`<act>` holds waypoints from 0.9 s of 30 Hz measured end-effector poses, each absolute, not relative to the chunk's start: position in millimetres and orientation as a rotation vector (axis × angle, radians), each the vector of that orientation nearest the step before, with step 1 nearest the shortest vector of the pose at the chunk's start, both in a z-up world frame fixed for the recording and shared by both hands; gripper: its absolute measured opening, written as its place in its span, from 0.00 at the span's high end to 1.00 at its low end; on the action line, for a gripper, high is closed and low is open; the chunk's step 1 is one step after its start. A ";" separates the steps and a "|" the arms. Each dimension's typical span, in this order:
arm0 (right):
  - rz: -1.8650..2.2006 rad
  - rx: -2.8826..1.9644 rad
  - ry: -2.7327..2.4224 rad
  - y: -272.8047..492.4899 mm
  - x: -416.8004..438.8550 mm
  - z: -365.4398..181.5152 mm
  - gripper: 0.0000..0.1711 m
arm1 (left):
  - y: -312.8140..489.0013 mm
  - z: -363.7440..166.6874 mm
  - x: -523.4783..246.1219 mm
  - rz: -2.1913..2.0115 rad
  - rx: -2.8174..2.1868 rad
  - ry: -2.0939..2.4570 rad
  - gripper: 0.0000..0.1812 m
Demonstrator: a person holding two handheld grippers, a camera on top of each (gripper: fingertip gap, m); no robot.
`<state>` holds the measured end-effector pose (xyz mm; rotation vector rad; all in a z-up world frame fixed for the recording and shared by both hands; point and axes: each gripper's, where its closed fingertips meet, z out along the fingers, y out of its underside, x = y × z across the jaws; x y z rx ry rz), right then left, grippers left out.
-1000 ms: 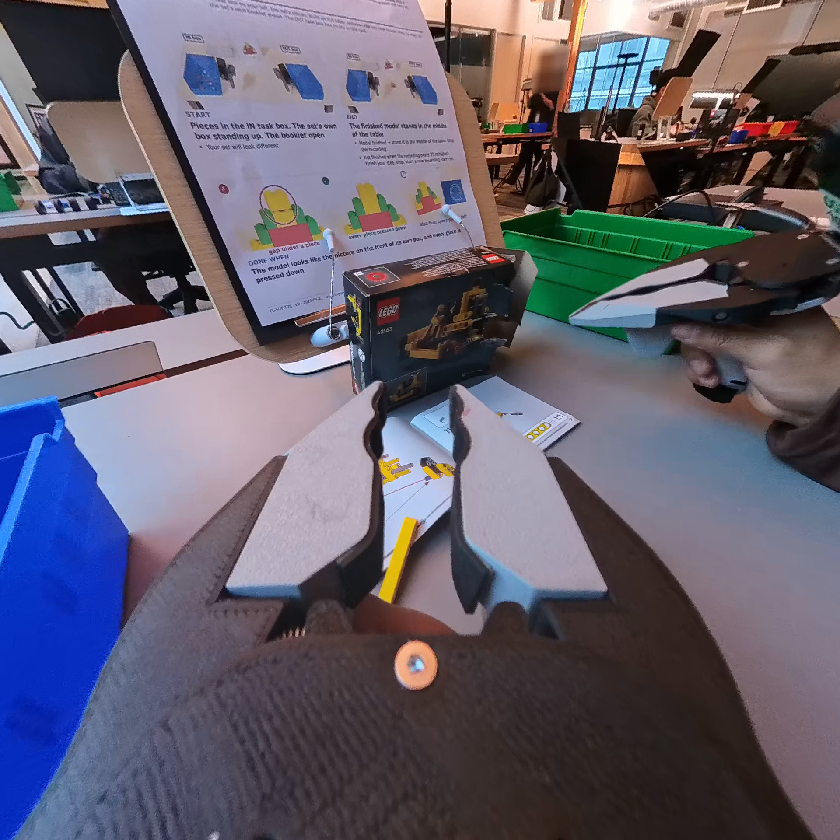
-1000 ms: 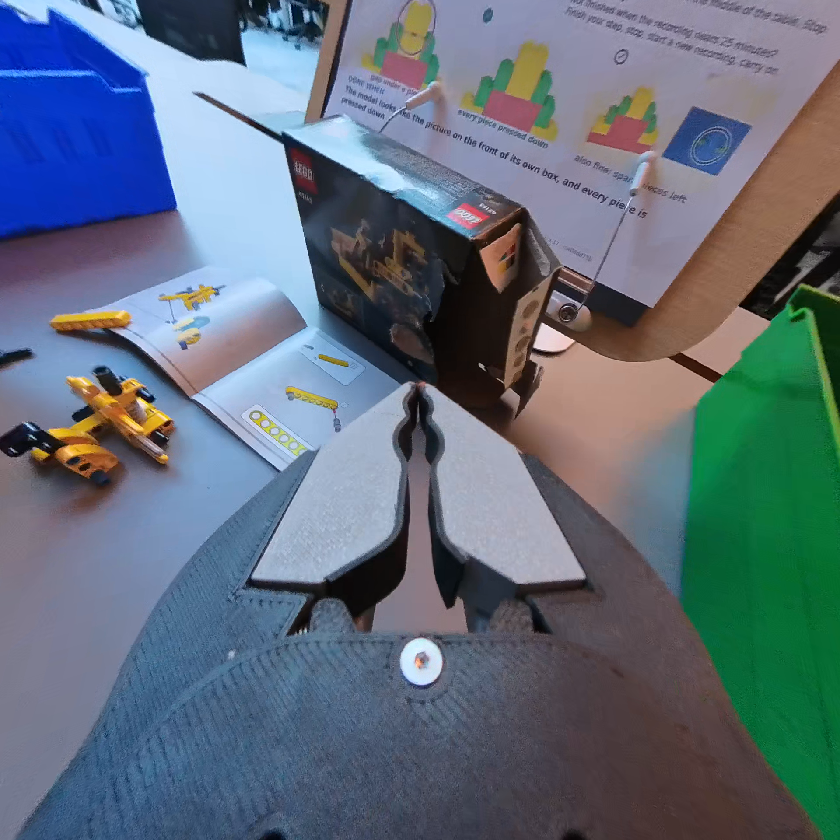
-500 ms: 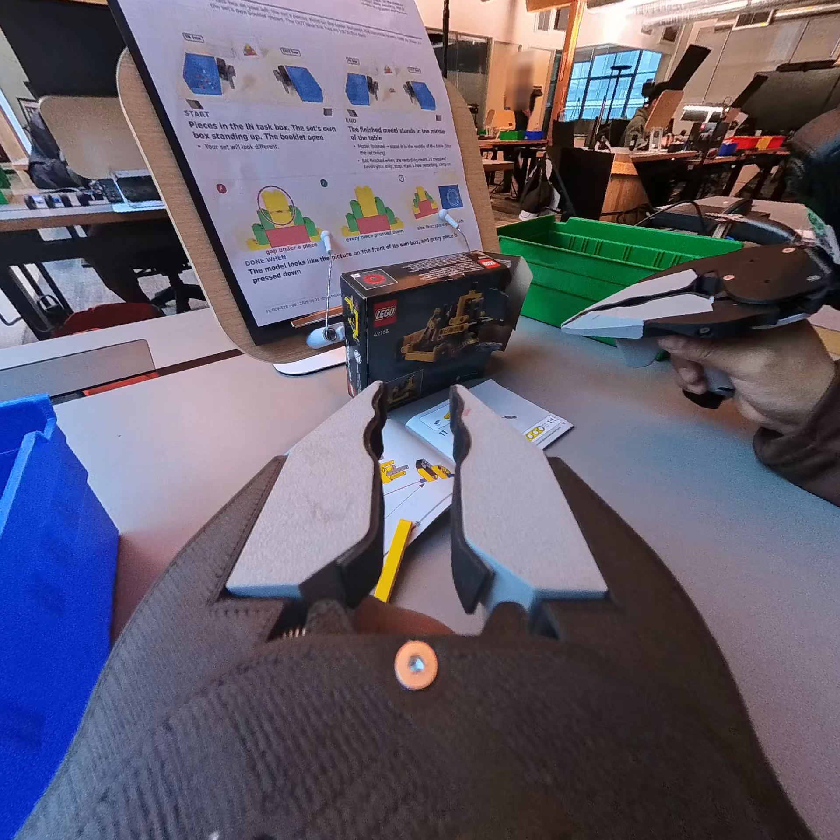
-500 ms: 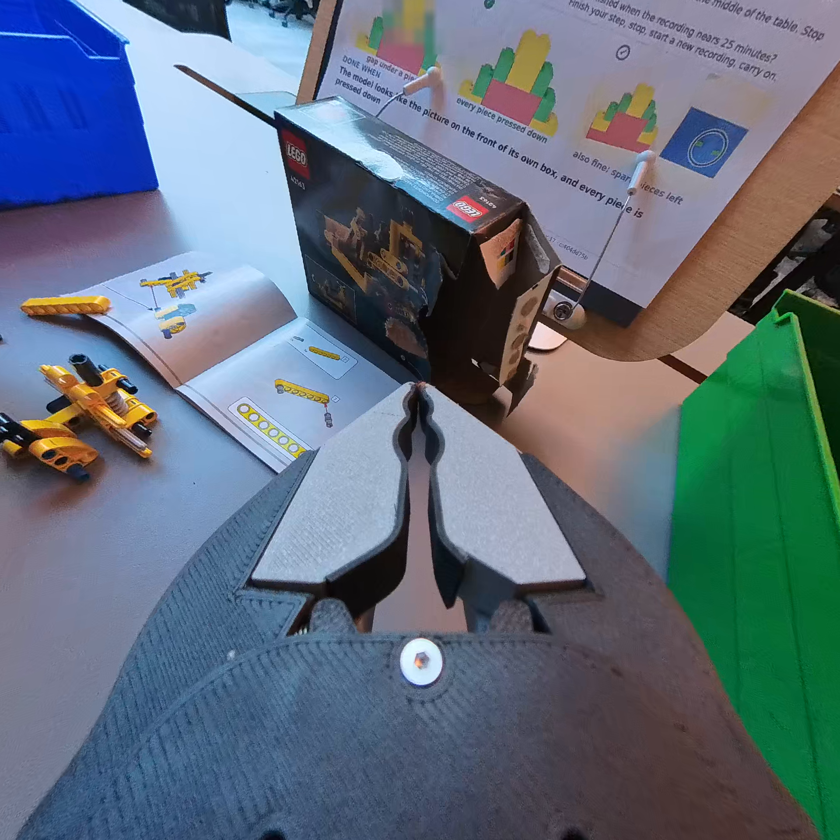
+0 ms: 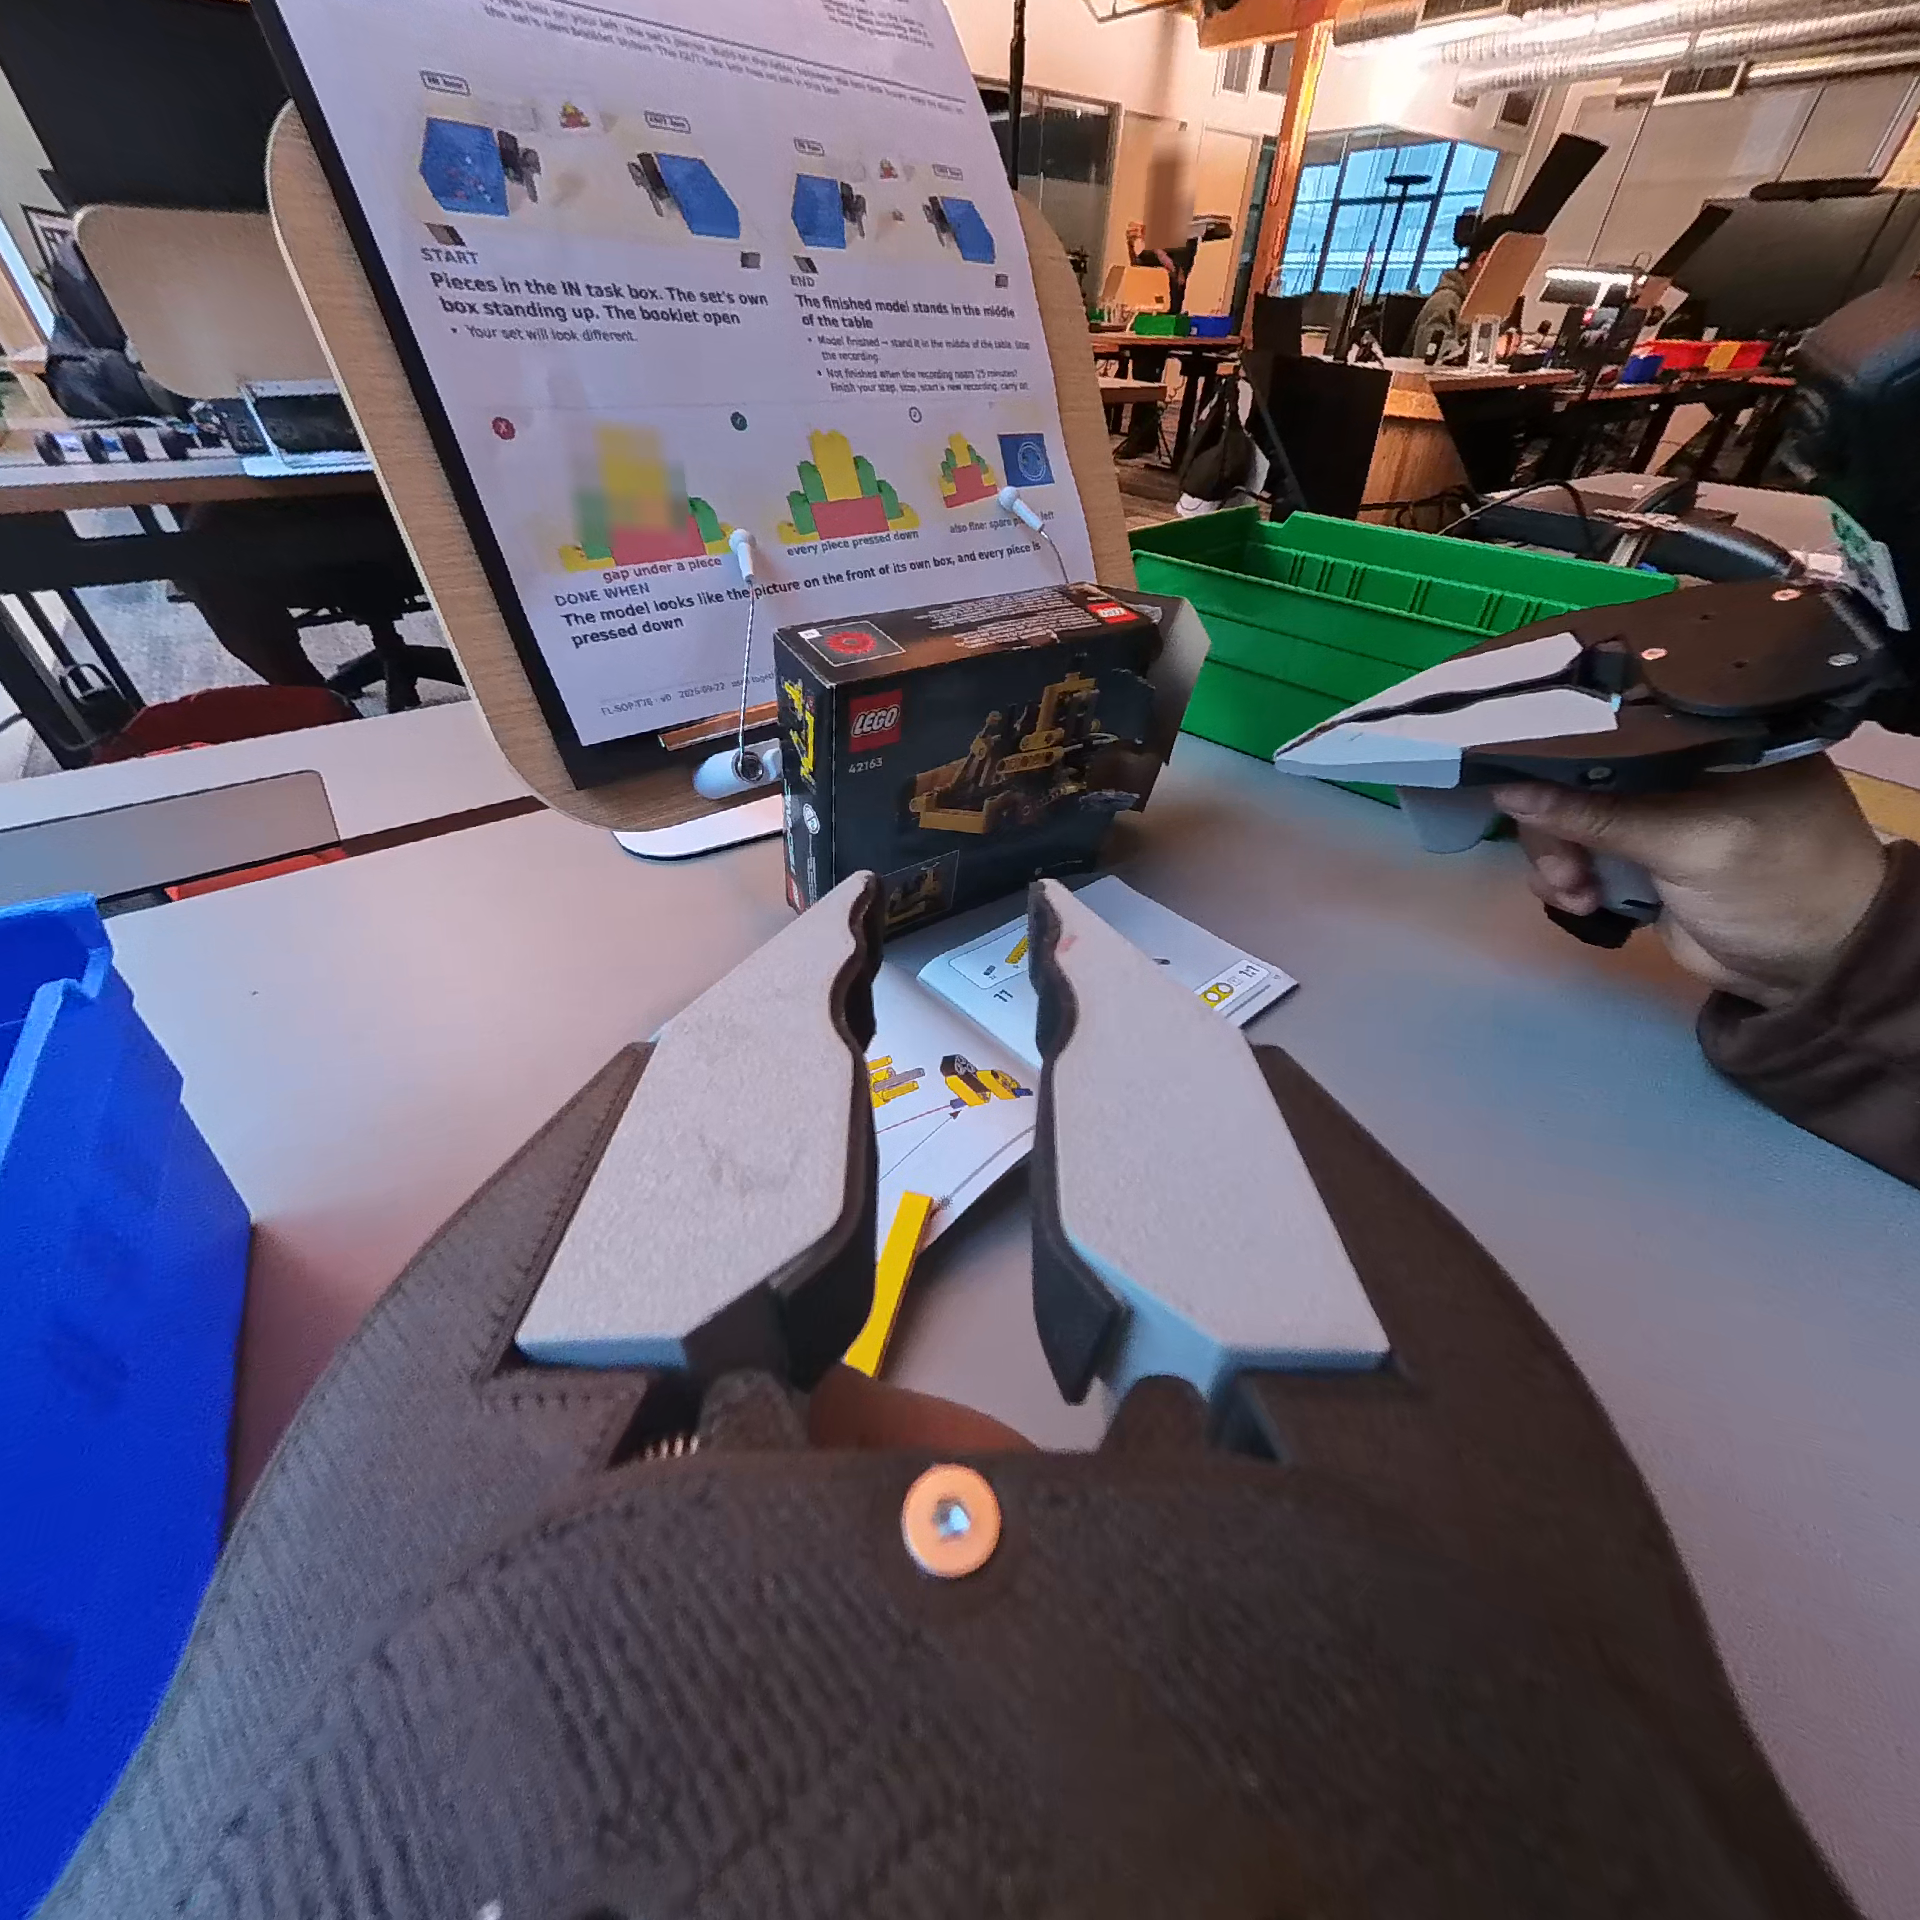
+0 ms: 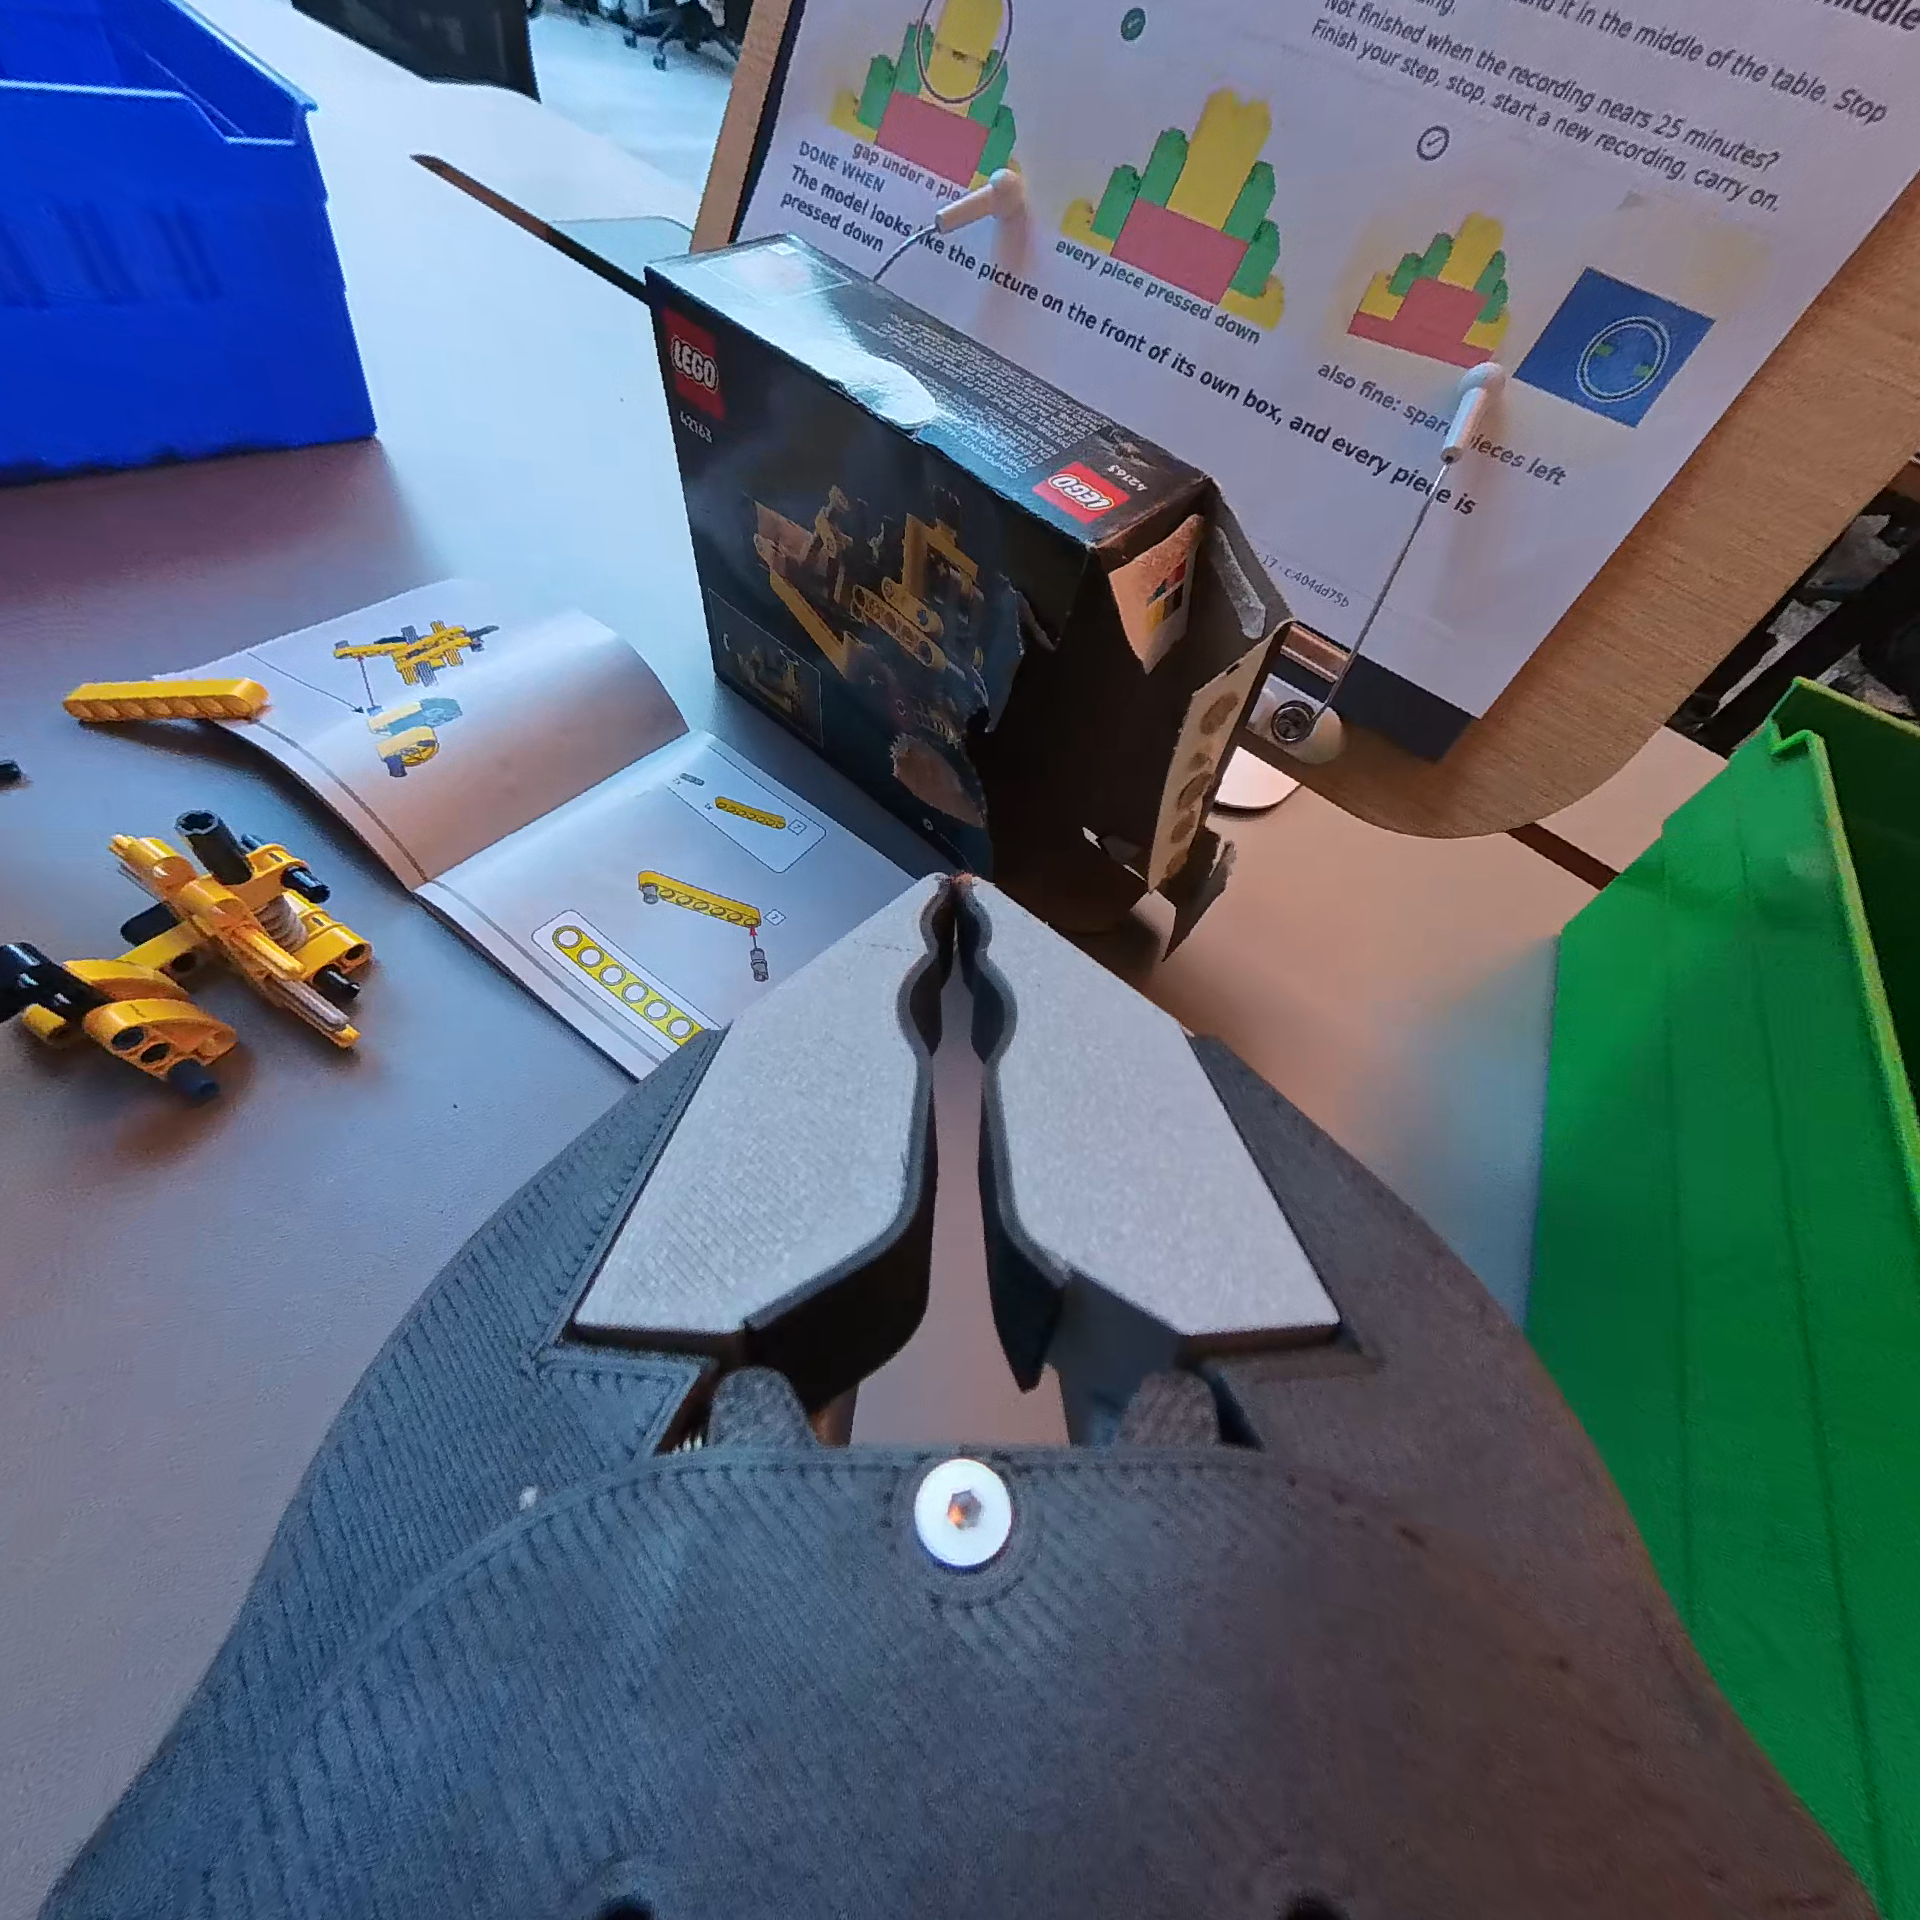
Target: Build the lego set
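My left gripper (image 5: 951, 914) is open and empty, low over the open instruction booklet (image 5: 956, 1112). A long yellow beam (image 5: 883, 1278) lies on the table under its jaws. My right gripper (image 6: 954, 894) is shut with nothing visible between its tips, hovering in front of the black Lego box (image 6: 914, 582). It also shows at the right of the left wrist view (image 5: 1351, 743). A partly built yellow and black model (image 6: 197, 956) lies on the table left of the booklet (image 6: 540, 790), below the yellow beam (image 6: 166, 698).
A blue bin (image 5: 83, 1247) stands at the left and a green bin (image 6: 1714, 1143) at the right. An instruction board (image 5: 707, 364) on a wooden stand rises behind the box (image 5: 977, 748). A small black piece (image 6: 5, 769) lies at the left edge. Across from one pair of fingers to the other is roughly 20 cm. Between my left fingertips and the small black piece (image 6: 5, 769) there is roughly 15 cm.
Both grippers have only drifted slightly. The left stays open and the right stays shut. Nothing on the table has moved.
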<state>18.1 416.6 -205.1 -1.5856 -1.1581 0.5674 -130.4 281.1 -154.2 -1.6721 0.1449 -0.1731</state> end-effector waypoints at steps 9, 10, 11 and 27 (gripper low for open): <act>0.565 -1.590 -1.161 417.0 18.1 -206.3 1.00 | 281.1 -154.2 -130.0 -0.170 -1.672 0.148 0.87; 0.565 -1.590 -1.161 417.0 18.1 -206.3 1.00 | 281.0 -154.2 -129.9 -0.170 -1.672 0.149 0.87; 0.565 -1.591 -1.161 417.1 18.2 -206.5 1.00 | 281.0 -154.1 -129.9 -0.170 -1.672 0.149 0.87; 0.565 -1.591 -1.160 417.1 18.6 -206.0 1.00 | 281.1 -154.1 -130.2 -0.166 -1.671 0.150 0.87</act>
